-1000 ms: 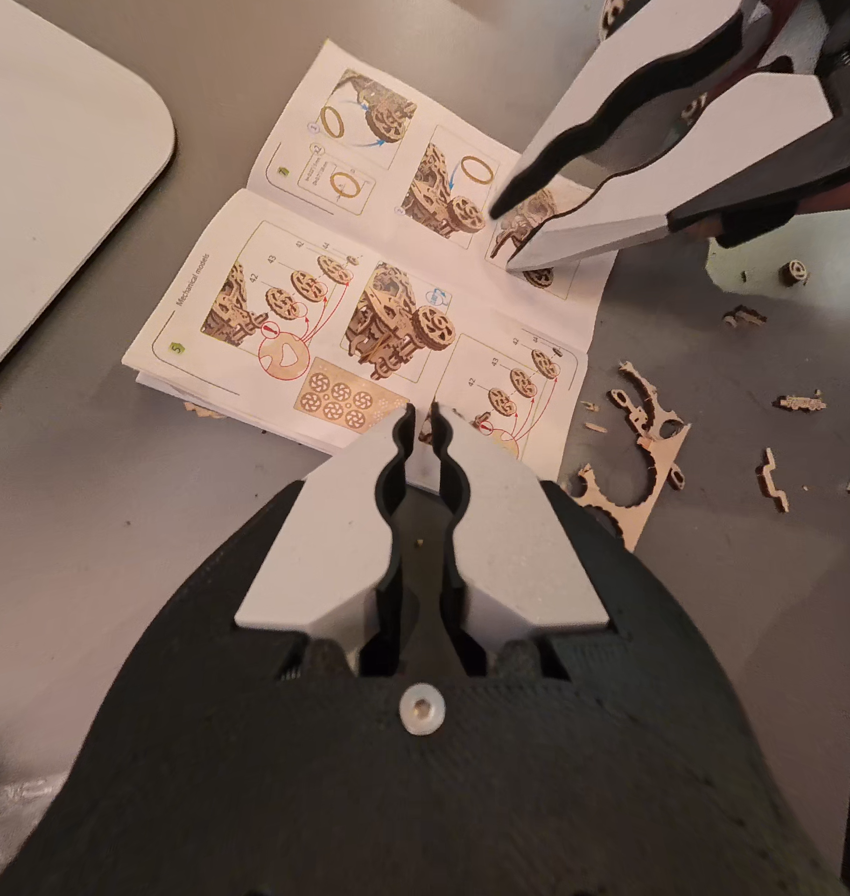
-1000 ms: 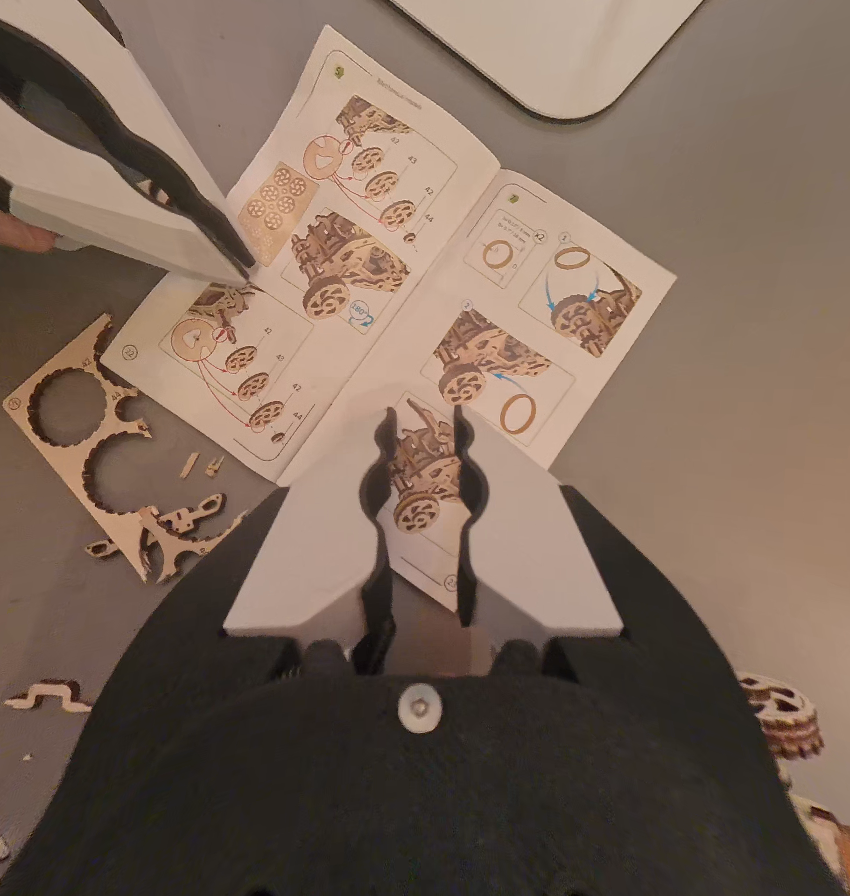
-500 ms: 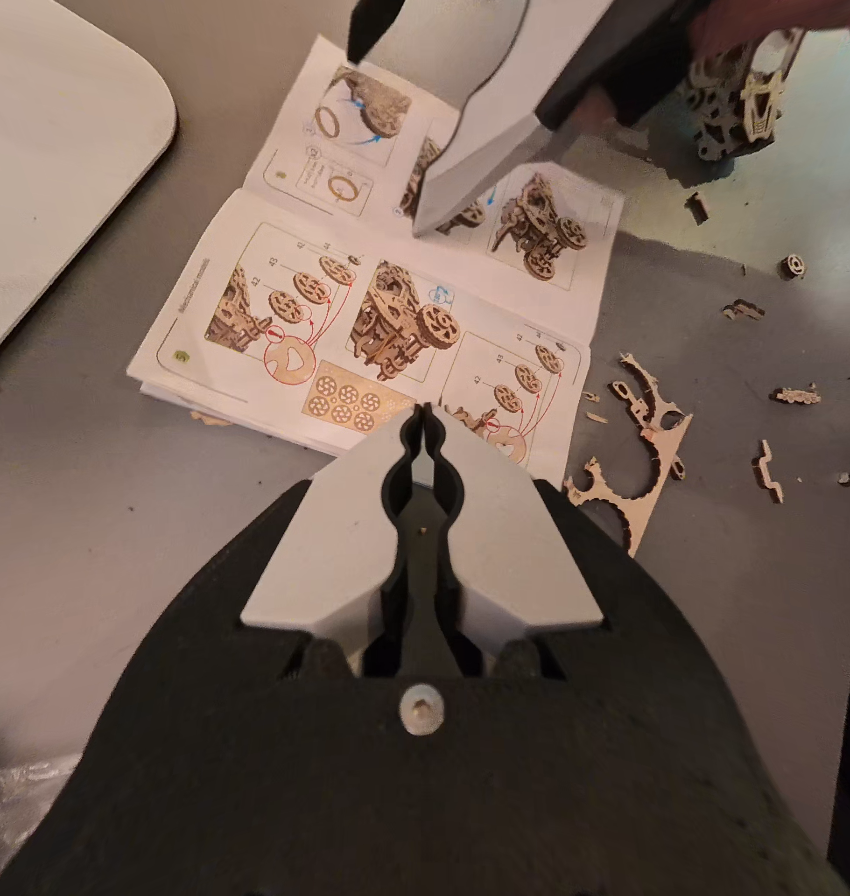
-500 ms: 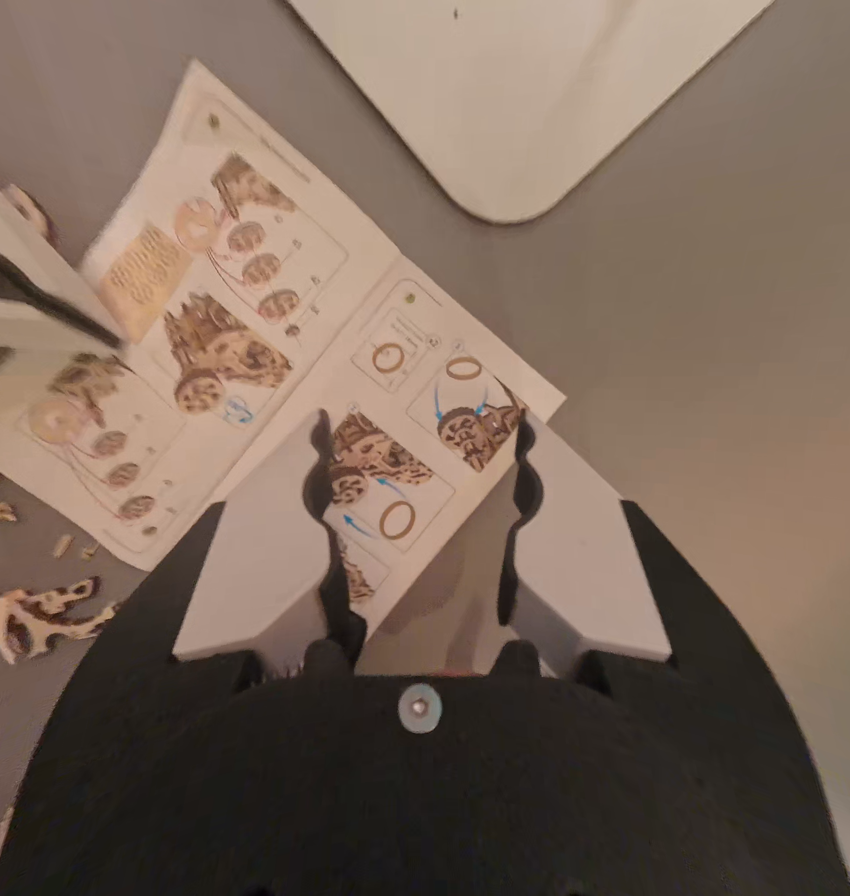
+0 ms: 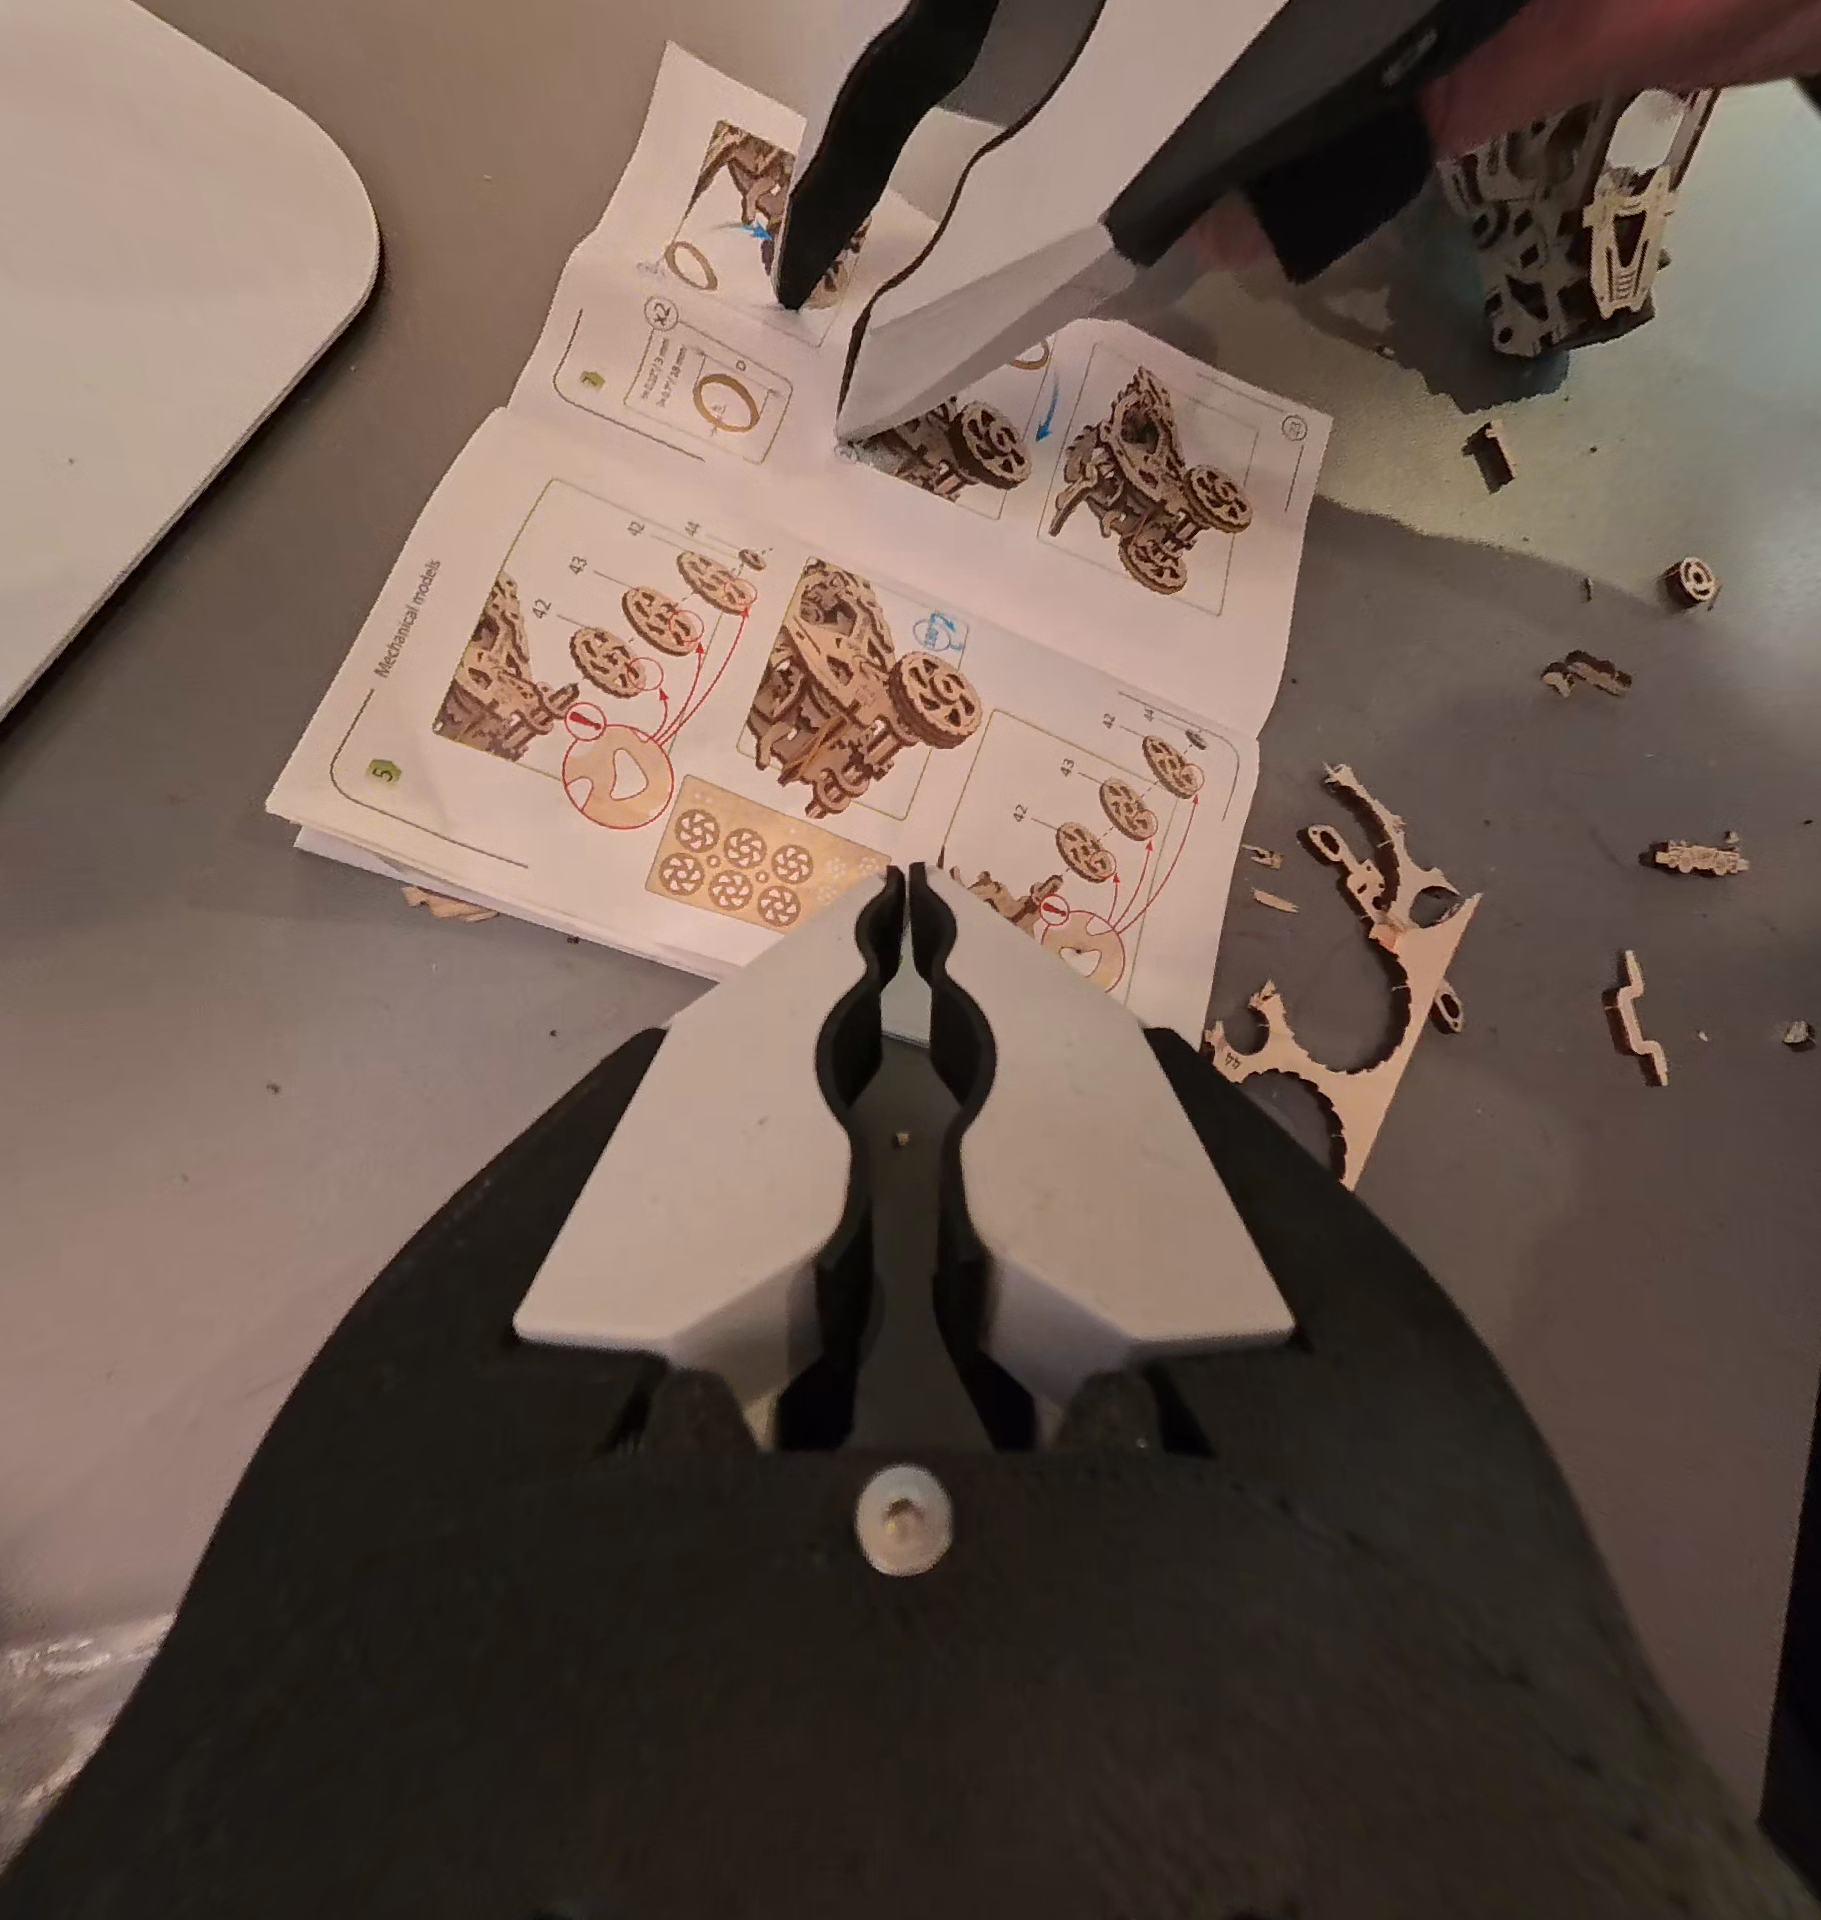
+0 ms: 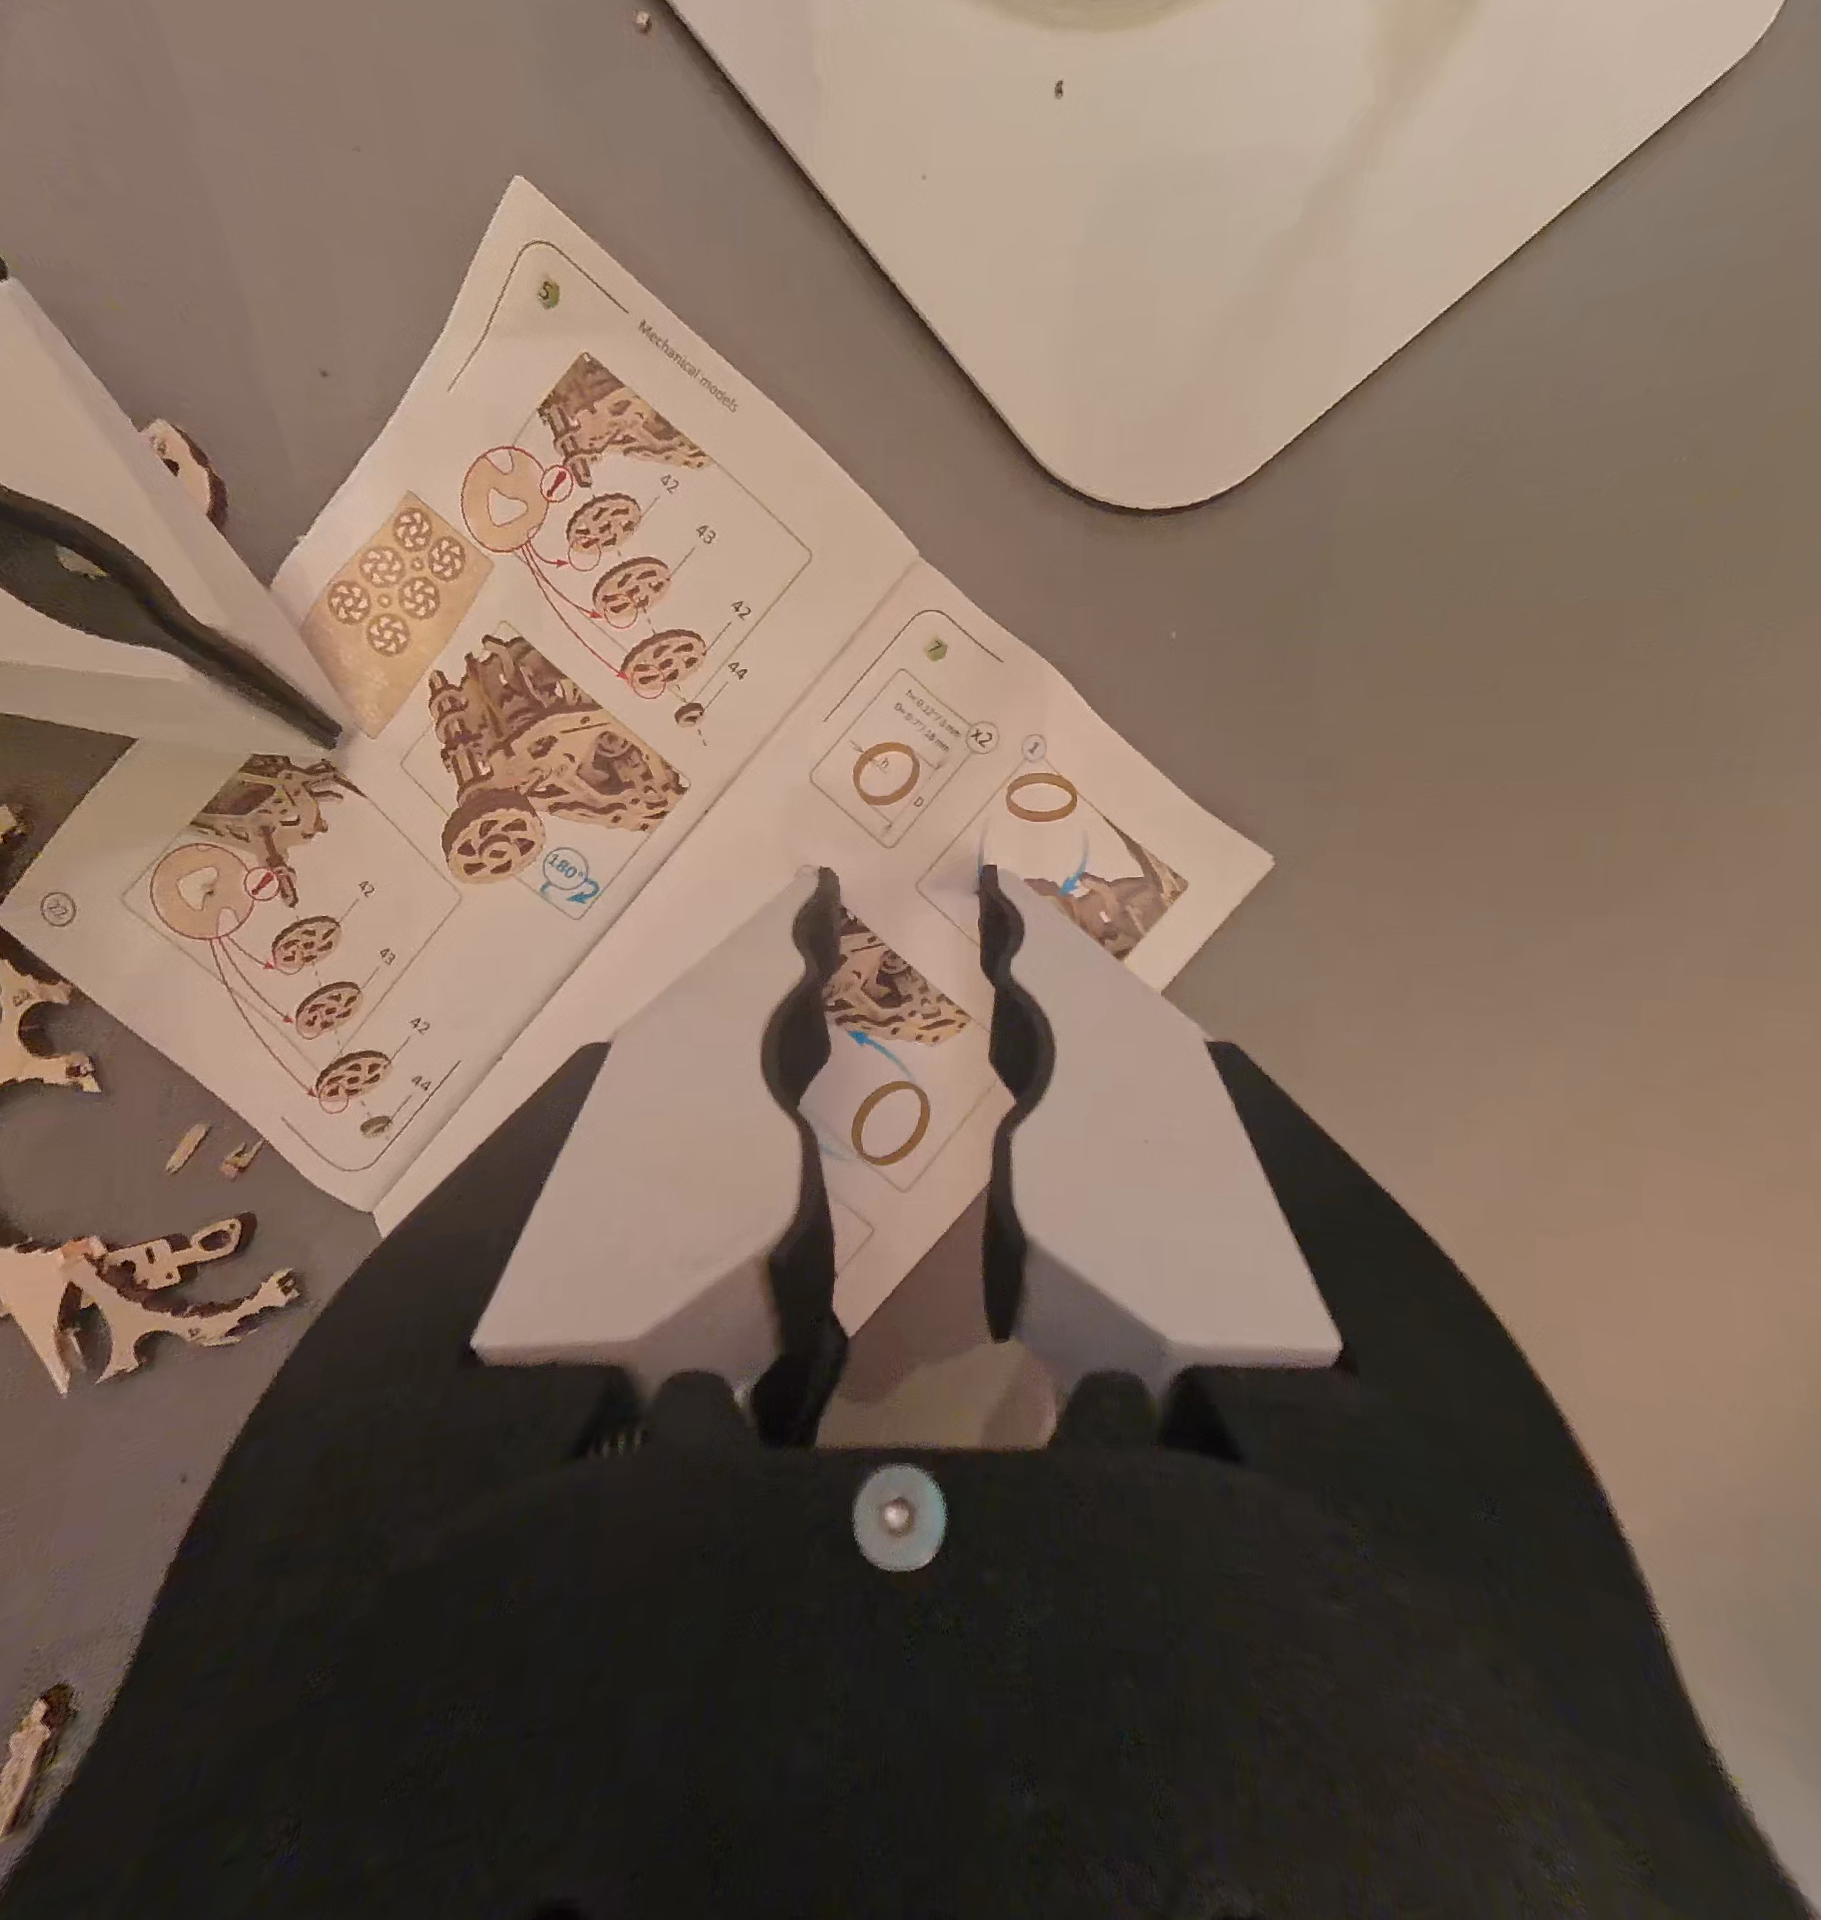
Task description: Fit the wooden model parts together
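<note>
Standing pale laser-cut wooden model [image 5: 1550, 208], scattered wooden offcuts [image 5: 1353, 987]

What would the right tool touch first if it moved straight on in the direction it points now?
Most likely the open instruction booklet. The right tool is open and empty, tips over the booklet's ring-drawing page, apparently just above the paper. Depth is unclear, so contact may already be near.

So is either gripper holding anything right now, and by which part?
Nothing is held. Left gripper is shut on nothing; right gripper is open and empty over the instruction booklet.
</note>
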`<state>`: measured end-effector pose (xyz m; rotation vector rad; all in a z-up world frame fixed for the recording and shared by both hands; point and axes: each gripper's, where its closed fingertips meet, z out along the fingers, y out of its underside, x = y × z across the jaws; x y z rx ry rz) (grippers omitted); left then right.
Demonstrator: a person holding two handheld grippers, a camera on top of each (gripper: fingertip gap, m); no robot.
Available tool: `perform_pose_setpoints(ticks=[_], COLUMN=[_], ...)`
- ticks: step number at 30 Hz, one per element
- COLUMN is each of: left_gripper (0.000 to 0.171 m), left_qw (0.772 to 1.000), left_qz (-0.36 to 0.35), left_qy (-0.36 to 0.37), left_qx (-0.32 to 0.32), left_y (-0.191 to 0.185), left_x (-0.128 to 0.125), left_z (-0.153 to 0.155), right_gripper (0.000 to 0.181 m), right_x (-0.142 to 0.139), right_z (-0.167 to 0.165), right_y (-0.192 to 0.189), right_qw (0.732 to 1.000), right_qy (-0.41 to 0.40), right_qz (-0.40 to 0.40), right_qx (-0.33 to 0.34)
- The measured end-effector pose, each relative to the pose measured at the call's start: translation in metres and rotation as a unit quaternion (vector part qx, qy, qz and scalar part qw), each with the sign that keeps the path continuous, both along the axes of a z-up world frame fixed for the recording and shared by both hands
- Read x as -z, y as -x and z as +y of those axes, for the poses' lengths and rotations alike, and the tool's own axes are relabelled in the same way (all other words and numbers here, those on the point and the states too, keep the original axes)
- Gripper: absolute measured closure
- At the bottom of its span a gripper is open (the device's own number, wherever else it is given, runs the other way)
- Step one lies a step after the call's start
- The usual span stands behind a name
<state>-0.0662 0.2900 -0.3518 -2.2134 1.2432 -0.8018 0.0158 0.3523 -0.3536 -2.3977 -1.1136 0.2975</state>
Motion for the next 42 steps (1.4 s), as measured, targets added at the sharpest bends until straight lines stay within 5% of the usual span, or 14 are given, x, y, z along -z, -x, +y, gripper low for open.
perform_pose_setpoints(ticks=[2,4,9,17,21,42], left_gripper=[0.171,0.171,0.171,0.171,0.171,0.171], left_qw=[1.0,1.0,1.0,1.0,1.0,1.0], left_qz=[0.0,0.001,-0.003,-0.008,-0.009,-0.004], left_qy=[0.0,-0.001,0.003,0.006,0.004,0.001], left_qx=[0.0,0.0,0.0,0.0,0.002,0.004], left_y=[0.0,0.0,0.0,-0.001,-0.004,-0.004], left_x=[0.0,0.0,0.0,0.0,0.0,0.0], left_z=[0.0,0.0,0.0,0.0,0.0,0.0], right_gripper=[0.156,0.128,0.109,0.119,0.144,0.147], right_x=[0.0,-0.001,0.001,0.002,0.001,-0.017], right_z=[0.001,0.005,0.021,0.023,0.019,0.026], right_y=[0.0,-0.006,-0.014,-0.016,-0.009,-0.009], right_qw=[1.0,0.999,0.998,0.998,0.997,0.993], right_qy=[0.008,0.022,0.03,0.034,0.032,-0.05], right_qz=[-0.012,-0.034,-0.052,-0.043,-0.041,-0.082], right_qx=[-0.007,-0.003,-0.015,-0.032,-0.051,-0.068])
